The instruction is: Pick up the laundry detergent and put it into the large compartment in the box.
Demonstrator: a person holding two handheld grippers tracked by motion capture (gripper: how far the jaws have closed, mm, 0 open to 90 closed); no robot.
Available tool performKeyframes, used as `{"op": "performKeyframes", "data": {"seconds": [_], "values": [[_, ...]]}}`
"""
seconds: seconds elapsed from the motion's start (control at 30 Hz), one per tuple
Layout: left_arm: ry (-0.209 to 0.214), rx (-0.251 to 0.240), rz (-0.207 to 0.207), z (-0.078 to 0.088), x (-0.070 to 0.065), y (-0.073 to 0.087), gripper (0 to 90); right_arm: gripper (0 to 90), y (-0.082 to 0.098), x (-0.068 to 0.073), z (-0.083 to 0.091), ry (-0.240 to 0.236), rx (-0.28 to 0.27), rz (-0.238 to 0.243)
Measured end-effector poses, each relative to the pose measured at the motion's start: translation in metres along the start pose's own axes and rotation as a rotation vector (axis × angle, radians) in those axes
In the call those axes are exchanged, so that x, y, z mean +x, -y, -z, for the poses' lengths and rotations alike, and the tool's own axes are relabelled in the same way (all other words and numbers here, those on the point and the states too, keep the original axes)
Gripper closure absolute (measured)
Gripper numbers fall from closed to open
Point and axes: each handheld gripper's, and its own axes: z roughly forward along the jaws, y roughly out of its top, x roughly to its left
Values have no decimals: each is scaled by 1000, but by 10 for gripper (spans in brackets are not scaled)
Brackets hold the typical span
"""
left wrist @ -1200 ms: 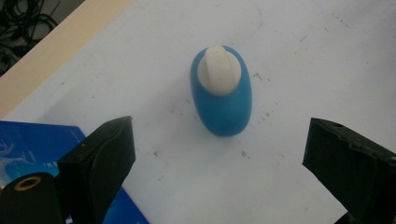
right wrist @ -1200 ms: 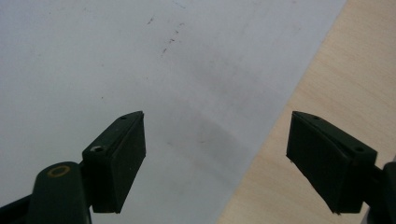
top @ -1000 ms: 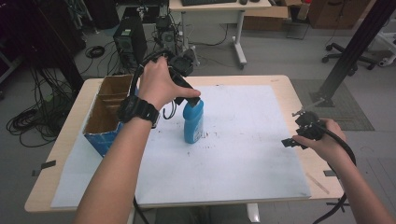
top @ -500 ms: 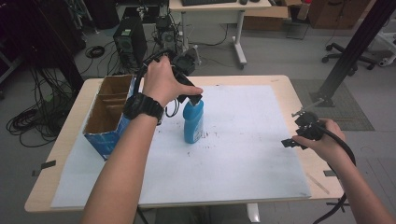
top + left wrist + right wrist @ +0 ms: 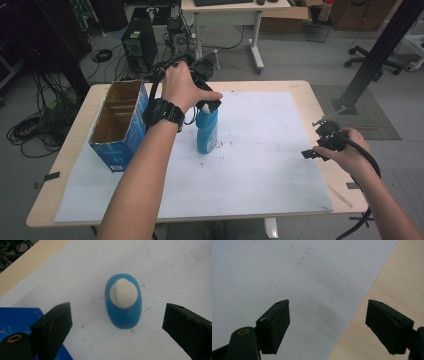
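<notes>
A blue bottle [image 5: 207,134] with a white cap stands upright on the white sheet [image 5: 260,150] near the table's middle. My left gripper [image 5: 209,104] hovers directly above it, pointing down. In the left gripper view the bottle [image 5: 124,301] is seen from above, its cap between my wide-apart jaws, and my left gripper [image 5: 117,322] is open and touches nothing. My right gripper [image 5: 314,150] is held at the sheet's right edge. In the right gripper view my right gripper [image 5: 328,323] is open over the sheet's edge, nothing between its jaws.
An open blue cardboard box [image 5: 119,127] with dividers stands left of the bottle, close to my left forearm. The wooden table [image 5: 70,155] has a bare rim around the sheet. Computers, cables and a desk sit on the floor beyond the far edge.
My left hand and gripper have shifted slightly over the bottle's top. The bottle and my right gripper have stayed where they were.
</notes>
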Motion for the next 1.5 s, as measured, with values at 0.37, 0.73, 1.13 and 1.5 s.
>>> {"op": "performKeyframes", "data": {"seconds": [0.37,0.73,1.13,1.5], "values": [[-9,35,36,-11,-5,-7,99,199,4,-3,1,1,1,-5],[-11,55,60,-26,-9,-12,104,199,8,-6,-1,1,7,-9],[-21,89,77,-41,-12,-14,120,198,10,-7,-3,-1,9,-11],[-30,107,91,-49,-10,-15,123,198,8,-7,-6,-3,14,-6]]}}
